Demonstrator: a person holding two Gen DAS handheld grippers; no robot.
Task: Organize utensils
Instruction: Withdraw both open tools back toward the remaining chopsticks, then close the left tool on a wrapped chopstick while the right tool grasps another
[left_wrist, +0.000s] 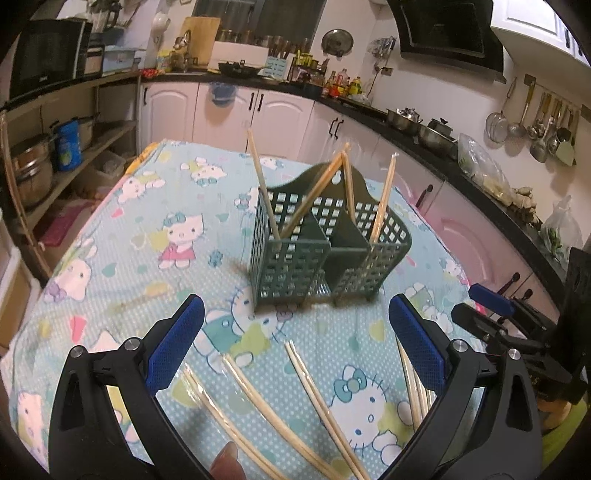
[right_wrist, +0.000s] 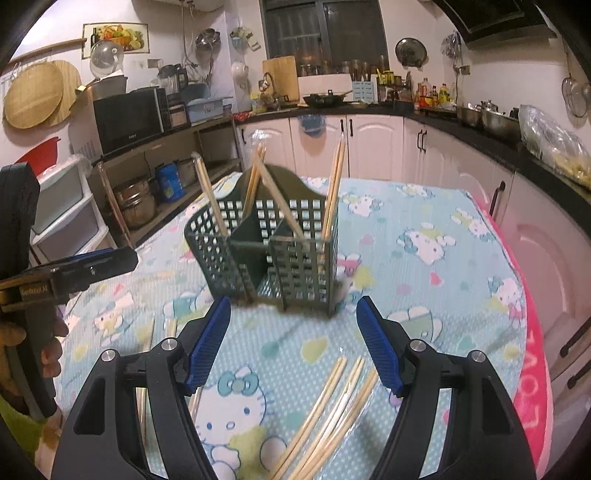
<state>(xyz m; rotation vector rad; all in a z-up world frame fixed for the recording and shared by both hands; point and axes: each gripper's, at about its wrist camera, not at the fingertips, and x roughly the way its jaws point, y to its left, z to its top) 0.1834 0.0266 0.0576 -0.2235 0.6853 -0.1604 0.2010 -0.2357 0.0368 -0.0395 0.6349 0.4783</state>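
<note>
Bamboo chopsticks (left_wrist: 266, 406) lie pointing toward the basket (left_wrist: 317, 240) — both grippers (left_wrist: 295, 339) (right_wrist: 293, 343) spread, empty.

Left wrist view sits low over the near edge of the table (left_wrist: 122, 236), looking forward and slightly down between its own left gripper (left_wrist: 295, 332). Right wrist view does the same from the table's near edge, just to the right, through the right gripper (right_wrist: 293, 334). Both face the green utensil caddy (left_wrist: 314, 251) (right_wrist: 273, 251) mid-table, fairly close, with the kitchen counter (left_wrist: 369, 110) (right_wrist: 424, 112) behind. Shared: caddy, tablecloth, loose chopsticks (left_wrist: 321, 406) (right_wrist: 332, 406). Each view catches the other gripper at its side edge.
</note>
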